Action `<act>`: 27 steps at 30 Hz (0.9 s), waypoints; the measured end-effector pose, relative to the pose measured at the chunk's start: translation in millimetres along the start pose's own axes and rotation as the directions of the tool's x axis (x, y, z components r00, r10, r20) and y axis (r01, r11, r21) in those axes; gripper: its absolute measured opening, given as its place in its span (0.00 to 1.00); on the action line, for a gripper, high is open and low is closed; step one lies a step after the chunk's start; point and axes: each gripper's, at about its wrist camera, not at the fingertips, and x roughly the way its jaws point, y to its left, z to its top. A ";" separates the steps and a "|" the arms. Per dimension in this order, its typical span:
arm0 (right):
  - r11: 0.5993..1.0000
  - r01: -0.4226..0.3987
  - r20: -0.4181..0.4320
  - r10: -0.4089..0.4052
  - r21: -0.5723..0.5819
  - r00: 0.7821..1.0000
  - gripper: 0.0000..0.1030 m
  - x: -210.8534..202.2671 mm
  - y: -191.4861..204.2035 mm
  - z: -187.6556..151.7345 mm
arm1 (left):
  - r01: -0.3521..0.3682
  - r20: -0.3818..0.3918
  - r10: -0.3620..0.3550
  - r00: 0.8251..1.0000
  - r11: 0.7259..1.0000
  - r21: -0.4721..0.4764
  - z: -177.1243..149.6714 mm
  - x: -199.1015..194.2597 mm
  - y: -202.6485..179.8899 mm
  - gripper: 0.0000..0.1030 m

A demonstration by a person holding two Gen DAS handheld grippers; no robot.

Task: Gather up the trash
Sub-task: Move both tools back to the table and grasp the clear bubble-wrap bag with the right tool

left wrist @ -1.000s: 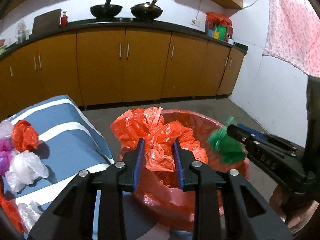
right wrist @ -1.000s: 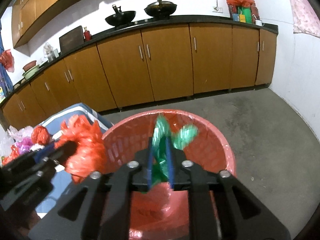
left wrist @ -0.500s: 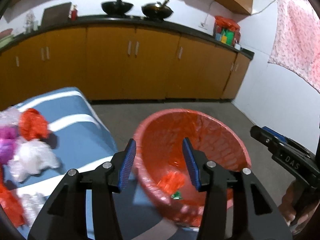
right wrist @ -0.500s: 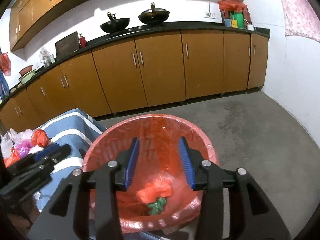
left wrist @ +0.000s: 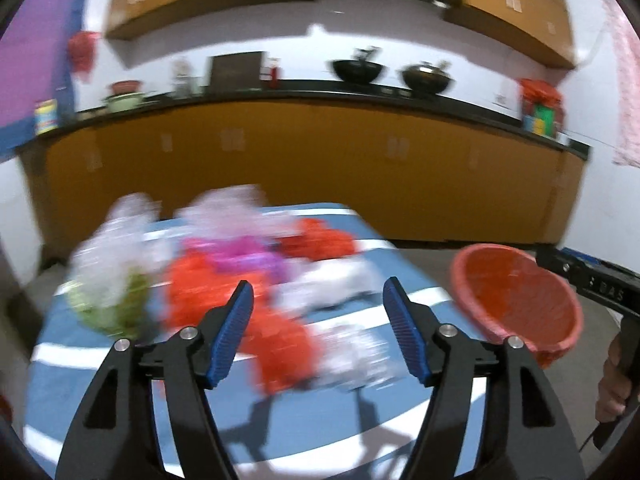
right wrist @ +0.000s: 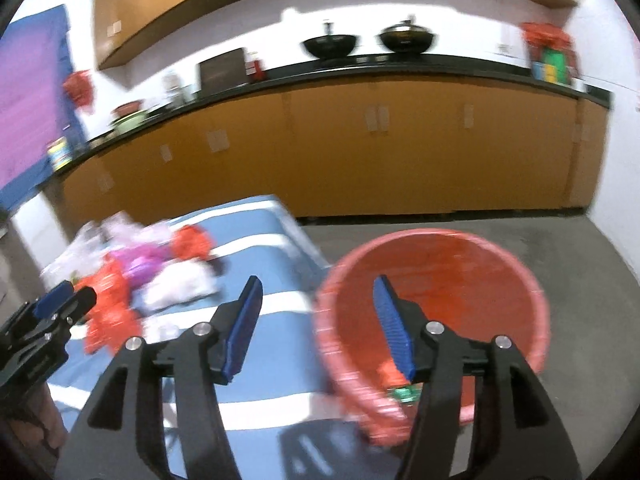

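A blurred heap of crumpled plastic bags (left wrist: 248,280), red, white, pink and greenish, lies on a blue white-striped table (left wrist: 320,420). My left gripper (left wrist: 316,292) hovers above the heap, its jaws opening with nothing between them. The red basket (right wrist: 440,300) stands to the right of the table; a red bag (right wrist: 390,372) and a green bag (right wrist: 404,394) lie in its bottom. My right gripper (right wrist: 316,284) hangs over the basket's left rim, jaws opening and empty. The bag heap (right wrist: 132,280) shows at left in the right wrist view.
Wooden cabinets (left wrist: 320,176) under a dark counter with two woks (left wrist: 356,70) run along the far wall. Grey floor (right wrist: 580,248) spreads right of the basket. A hand (left wrist: 612,384) holds the right gripper's handle at the frame's right edge.
Both grippers let go of their bags, red from the left and green from the right, which dropped into the basket. Both opened wider and swung left toward the table's heap.
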 end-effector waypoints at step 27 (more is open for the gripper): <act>0.981 -0.116 -0.277 0.069 -0.157 0.958 0.59 105.9 130.5 -49.5 | -0.202 -0.093 0.190 0.977 0.968 -0.148 -46.5 -2.2 140.0 0.75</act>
